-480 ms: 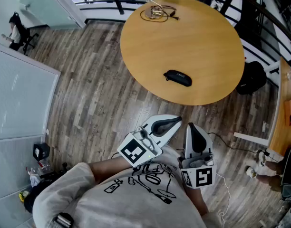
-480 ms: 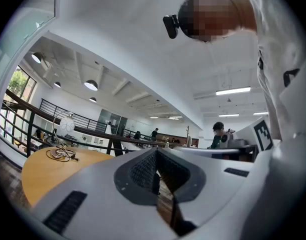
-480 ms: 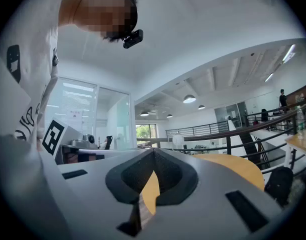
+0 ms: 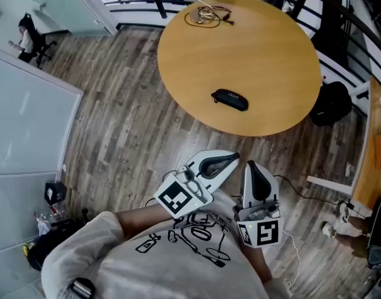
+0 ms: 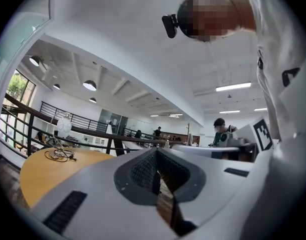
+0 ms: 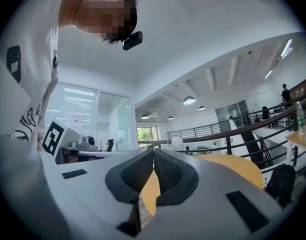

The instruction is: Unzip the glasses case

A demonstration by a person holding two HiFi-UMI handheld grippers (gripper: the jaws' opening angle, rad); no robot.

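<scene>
case: black oval soft glasses case [image 4: 230,100] lies on the round light-wood table [image 4: 265,48], near its front edge | left gripper [image 4: 233,159]: white, jaws pressed together, nothing between, level by the person's chest, well apart from case | right gripper [image 4: 249,166]: jaws together, empty, just beside left | coiled cable [image 4: 206,15]: table's far edge

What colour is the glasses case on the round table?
Black; the glasses case shows best in the head view.

top: lt-grey sweatshirt [image 4: 141,263], blk line print | left gripper [image 4: 235,157], right gripper [image 4: 249,164]: white, blk pads [image 5: 140,173], marker cubes [image 4: 178,198]
</scene>
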